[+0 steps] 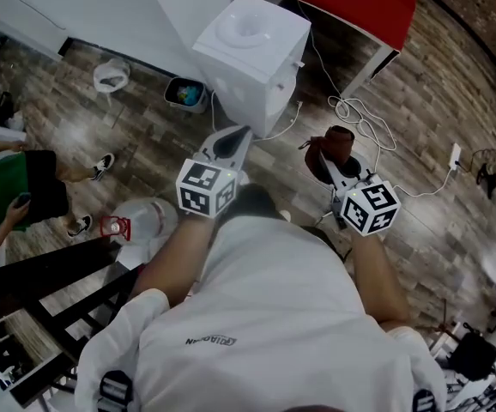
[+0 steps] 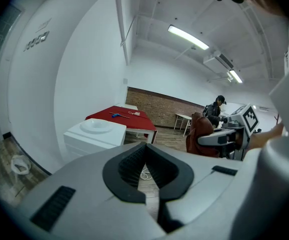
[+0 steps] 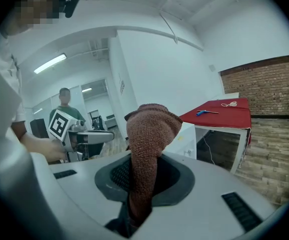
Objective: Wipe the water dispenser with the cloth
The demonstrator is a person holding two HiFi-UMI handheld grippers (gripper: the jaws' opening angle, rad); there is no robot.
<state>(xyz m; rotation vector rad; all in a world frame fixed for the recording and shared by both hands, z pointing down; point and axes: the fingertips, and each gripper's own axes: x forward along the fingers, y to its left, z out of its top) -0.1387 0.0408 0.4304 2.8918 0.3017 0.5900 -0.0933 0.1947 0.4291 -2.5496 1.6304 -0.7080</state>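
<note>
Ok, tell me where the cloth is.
In the head view the cloth is clamped in the right claw, held over the floor just right of the white water dispenser.

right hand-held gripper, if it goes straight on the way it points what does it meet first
Probably the water dispenser, seen just behind the cloth clamped in the right hand-held gripper; how far off it stands is unclear.

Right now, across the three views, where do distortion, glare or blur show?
Left gripper view: fisheye bends the wall, and the ceiling light glares. Right gripper view: same bend, dark corners, cloth sharp. Head view: the water dispenser is very bright, with little surface detail.
</note>
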